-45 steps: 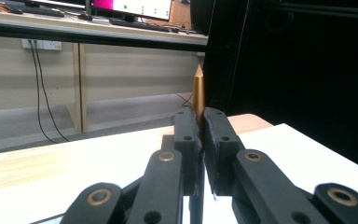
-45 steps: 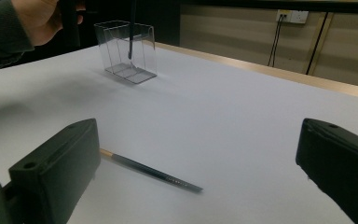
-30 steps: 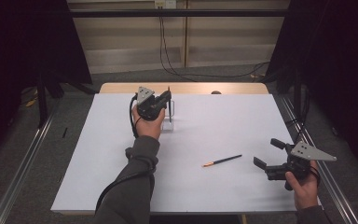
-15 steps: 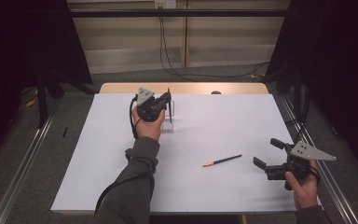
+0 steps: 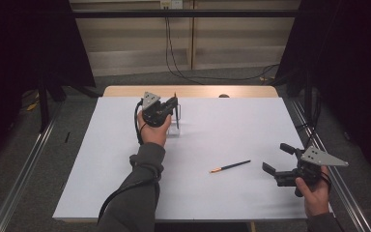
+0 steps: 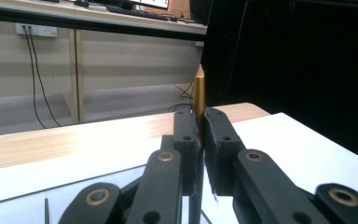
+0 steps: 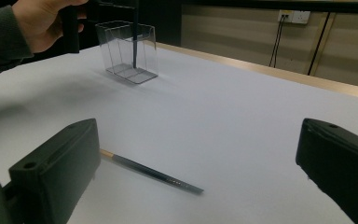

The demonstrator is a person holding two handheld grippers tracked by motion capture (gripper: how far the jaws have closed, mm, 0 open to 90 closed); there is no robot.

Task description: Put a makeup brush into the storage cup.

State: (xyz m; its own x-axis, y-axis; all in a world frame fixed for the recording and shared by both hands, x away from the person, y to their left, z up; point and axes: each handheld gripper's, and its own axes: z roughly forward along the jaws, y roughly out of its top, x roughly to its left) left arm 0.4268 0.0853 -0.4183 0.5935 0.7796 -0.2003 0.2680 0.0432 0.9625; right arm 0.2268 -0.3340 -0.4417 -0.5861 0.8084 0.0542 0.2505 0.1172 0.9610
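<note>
Pencil [image 6: 199, 95], thin and upright, pinched in left gripper [image 5: 174, 105] over clear plastic box [image 7: 128, 51]; second dark pencil [image 5: 230, 166] flat on white table [image 5: 222, 125]; right gripper [image 5: 276, 159] wide open, empty.

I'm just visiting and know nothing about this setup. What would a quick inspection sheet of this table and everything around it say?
Surface: white table with a wooden far edge.
Job's things: clear box standing upright; one pencil held upright in it; second pencil lying flat on the table.
Clutter: nothing seen.
Grippers: left hand-held gripper shut on the upright pencil, above the box; right hand-held gripper open, near the lying pencil, not touching it.
Cables: one trails from the left gripper along the sleeve; wall cables hang from a socket.
Surroundings: dark curtains at both sides, grey floor.
</note>
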